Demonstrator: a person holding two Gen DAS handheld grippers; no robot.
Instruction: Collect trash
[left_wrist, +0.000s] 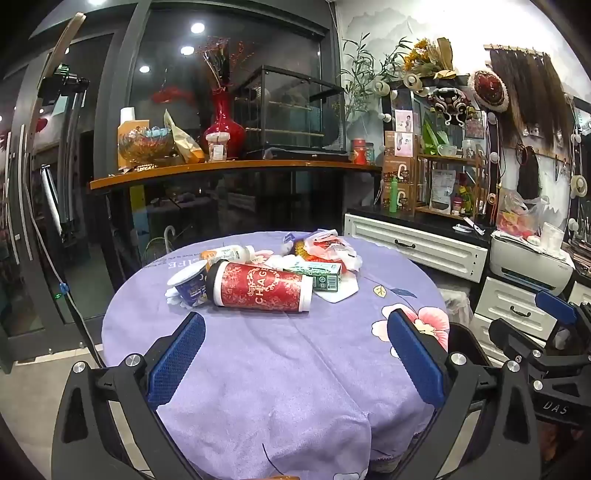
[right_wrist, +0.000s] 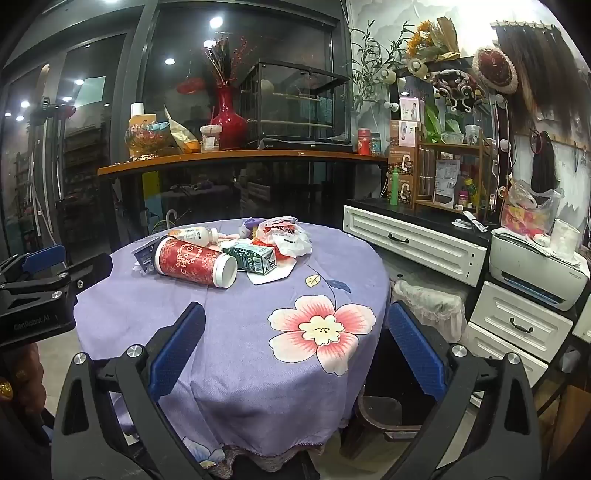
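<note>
Both claws wide, holding nothing: left claw and right claw hover over the worktop's bare near edge. Trash clusters at the far side: red tube on its side, green carton touching it, blue cup, bottle, and what looks like crumpled bags.

A small shop is shown: glass doors at left, hair wigs hung at upper right, stacked product boxes.

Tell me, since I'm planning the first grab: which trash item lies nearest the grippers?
The red patterned cylindrical cup, on its side at the pile's near edge; the green carton and white bottle lie behind.
</note>
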